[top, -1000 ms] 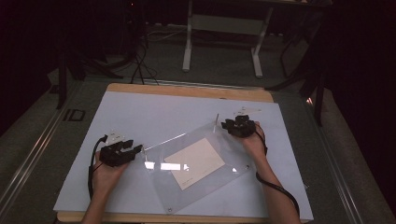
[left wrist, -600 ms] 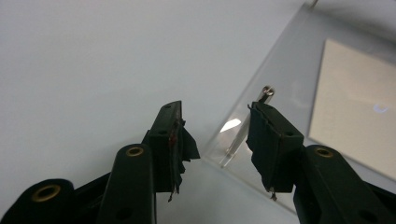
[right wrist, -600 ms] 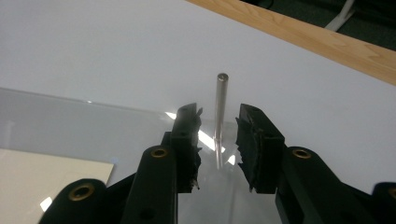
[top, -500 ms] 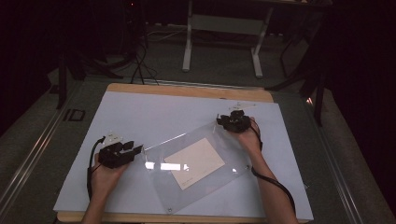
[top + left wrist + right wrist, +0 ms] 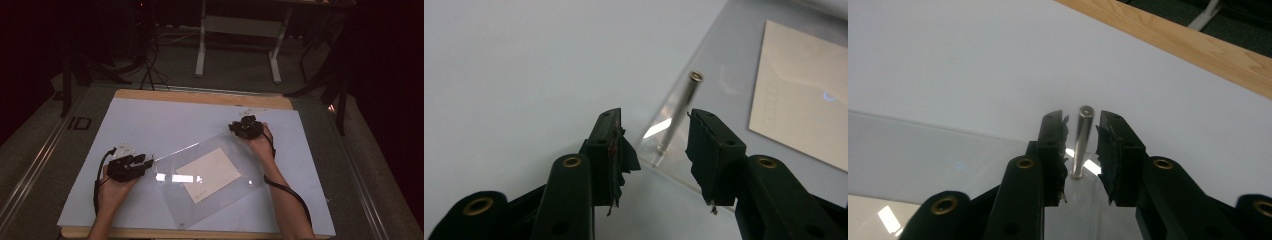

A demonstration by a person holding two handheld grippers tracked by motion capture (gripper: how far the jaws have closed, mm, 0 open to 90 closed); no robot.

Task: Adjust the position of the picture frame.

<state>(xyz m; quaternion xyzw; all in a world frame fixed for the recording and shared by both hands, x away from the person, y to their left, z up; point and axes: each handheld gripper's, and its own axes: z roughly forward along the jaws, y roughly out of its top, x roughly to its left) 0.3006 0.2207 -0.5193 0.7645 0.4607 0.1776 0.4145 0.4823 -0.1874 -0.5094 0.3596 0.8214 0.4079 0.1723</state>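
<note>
I have a clear plate (image 5: 210, 177) lying near the middle of the counter (image 5: 150, 125), lower centre of the high view, with a cream card (image 5: 207, 173) under or in it (I cannot tell which). A thin metal post stands at each of two corners. My left tool (image 5: 654, 135) is spread around the post (image 5: 679, 112) at centre frame in its view, jaws closing in but pads not on it. My right tool (image 5: 1080, 142) brackets its post (image 5: 1080, 140) closely, jaws also narrowing, a sliver of gap either side. I judge the plate stiff, light, slick and easy to scratch, so the posts are the place to grip, low down. The plate's edges nearly vanish against the white sheet, and glare hides part of the card.
</note>
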